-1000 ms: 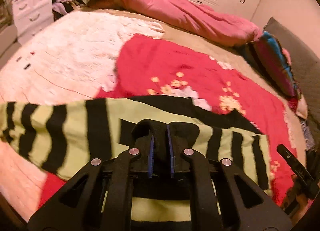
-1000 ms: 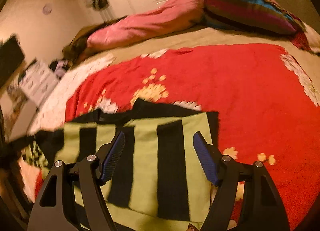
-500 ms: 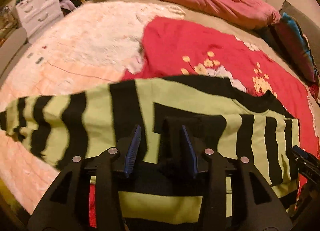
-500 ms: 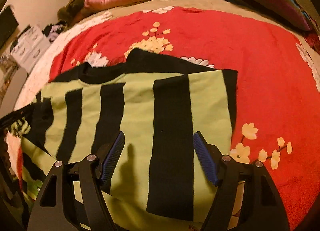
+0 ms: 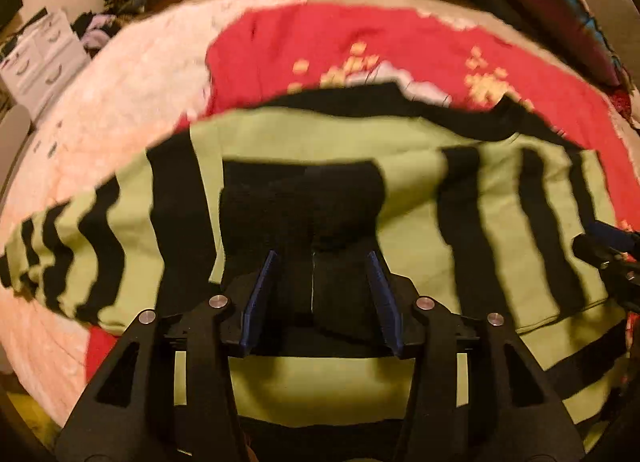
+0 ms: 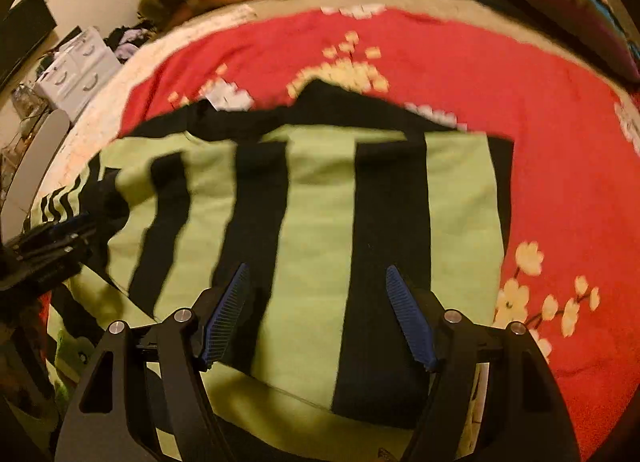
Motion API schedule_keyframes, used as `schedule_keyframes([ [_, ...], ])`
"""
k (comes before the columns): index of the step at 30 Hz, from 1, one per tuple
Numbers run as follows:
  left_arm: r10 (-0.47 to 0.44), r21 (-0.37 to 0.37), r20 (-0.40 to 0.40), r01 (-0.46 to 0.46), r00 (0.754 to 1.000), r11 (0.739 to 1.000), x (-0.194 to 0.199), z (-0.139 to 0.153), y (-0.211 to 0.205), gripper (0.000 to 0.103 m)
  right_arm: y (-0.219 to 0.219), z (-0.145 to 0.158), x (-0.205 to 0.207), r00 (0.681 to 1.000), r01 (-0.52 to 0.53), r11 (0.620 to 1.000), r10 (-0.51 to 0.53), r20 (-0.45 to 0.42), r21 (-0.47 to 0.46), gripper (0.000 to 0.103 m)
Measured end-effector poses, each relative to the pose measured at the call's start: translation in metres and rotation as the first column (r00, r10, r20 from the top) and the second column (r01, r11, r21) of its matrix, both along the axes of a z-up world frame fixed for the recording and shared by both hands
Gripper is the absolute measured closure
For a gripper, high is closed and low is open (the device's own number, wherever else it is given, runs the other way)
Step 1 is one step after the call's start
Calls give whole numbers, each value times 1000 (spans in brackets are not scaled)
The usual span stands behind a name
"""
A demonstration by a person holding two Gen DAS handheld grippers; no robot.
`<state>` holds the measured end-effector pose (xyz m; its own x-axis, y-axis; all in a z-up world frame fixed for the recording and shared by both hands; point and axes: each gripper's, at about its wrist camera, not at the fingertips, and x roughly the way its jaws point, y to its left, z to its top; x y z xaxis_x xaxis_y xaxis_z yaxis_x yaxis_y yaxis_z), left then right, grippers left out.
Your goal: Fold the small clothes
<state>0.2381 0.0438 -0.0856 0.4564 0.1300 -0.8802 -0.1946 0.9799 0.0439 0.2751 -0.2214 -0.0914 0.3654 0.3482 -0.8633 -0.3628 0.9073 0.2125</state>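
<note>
On the red floral blanket [image 6: 560, 141]: lime-green, black-striped knit sweater [image 6: 312, 221], one sleeve folded across, other sleeve and halving left. Left gripper [image 5: 320, 258], right gripper [image 6: 316, 274] both spread, holding nothing.

The left gripper [image 5: 320, 258], clamped a second ago on a black fold of the green-and-black striped knit sweater [image 5: 320, 149], now stands spread, the fold lying loose between its blue pads.
</note>
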Motion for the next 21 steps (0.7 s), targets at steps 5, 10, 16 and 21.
schedule_keyframes([
  [5,-5,-35,28,6,1000,999,-2,1,4,55,6,-2,-2,1000,-23,1000,23,4,-3,16],
  [10,-23,-52,86,27,996,998,-8,26,-3,37,6,11,-5,998,-23,999,21,51,43,16],
  [16,-6,-80,117,15,993,997,-16,49,2,25,1,33,-11,993,3,993,-16,118,115,15],
  [21,2,-80,144,10,990,997,-24,65,10,14,4,52,-22,980,-5,992,-20,199,124,5],
])
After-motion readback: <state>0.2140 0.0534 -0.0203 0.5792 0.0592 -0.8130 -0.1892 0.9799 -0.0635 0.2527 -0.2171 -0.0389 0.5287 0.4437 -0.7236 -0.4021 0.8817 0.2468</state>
